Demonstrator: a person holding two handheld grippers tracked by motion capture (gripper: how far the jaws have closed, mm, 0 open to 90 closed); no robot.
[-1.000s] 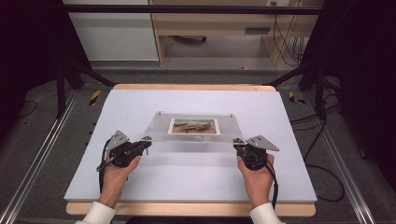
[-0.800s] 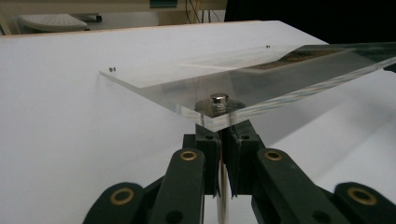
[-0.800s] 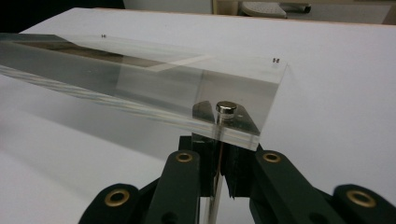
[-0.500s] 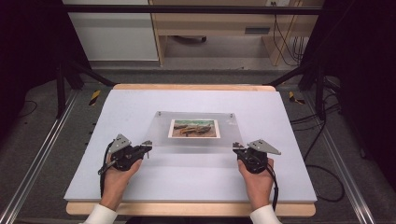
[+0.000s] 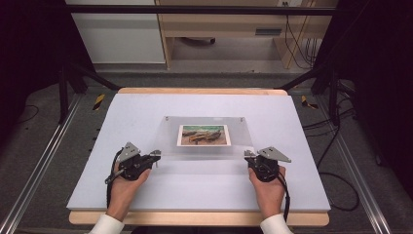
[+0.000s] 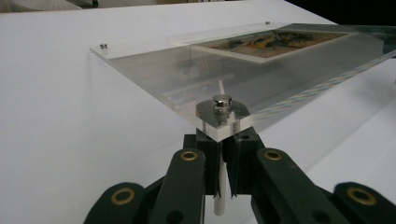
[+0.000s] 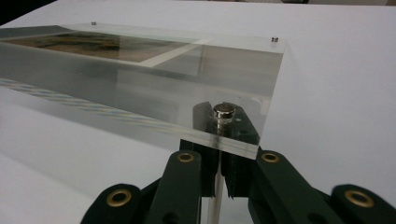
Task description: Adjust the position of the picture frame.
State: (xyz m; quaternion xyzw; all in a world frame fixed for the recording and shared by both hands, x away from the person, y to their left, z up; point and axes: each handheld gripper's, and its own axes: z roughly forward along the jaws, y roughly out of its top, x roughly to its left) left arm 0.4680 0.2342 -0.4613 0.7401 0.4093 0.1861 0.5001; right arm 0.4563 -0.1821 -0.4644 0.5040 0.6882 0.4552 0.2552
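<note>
- The clear acrylic frame (image 5: 207, 137) lay over the middle of the white table (image 5: 146, 109), with a small landscape picture (image 5: 203, 135) sandwiched inside it
- In both gripper views the near edge of the frame stood off the table while the far edge, marked by two small corner studs (image 6: 103, 45), sat low, apparently resting on the surface, so the panel tilted up toward the person
- The left gripper (image 5: 155, 157) had its jaws drawn nearly together around a thin white post (image 6: 219, 205) under the near left corner, just below a metal stud (image 6: 222, 100) on top of the acrylic
- The right gripper (image 5: 247, 157) stood the same way at the near right corner, jaws almost closed on a white post (image 7: 214, 205) beneath its own metal stud (image 7: 224, 110)
- Both hands rested low at the near side of the table, one at each corner, well apart from each other
- The step in hand looked like a two-handed lift or carry of the frame by its two near corner posts
- The next move would call for both grippers travelling together at the same height and pace, since uneven motion could twist the panel or let a slim post slip from its jaws
- Grip needed holding firm, as each contact area was small
</note>
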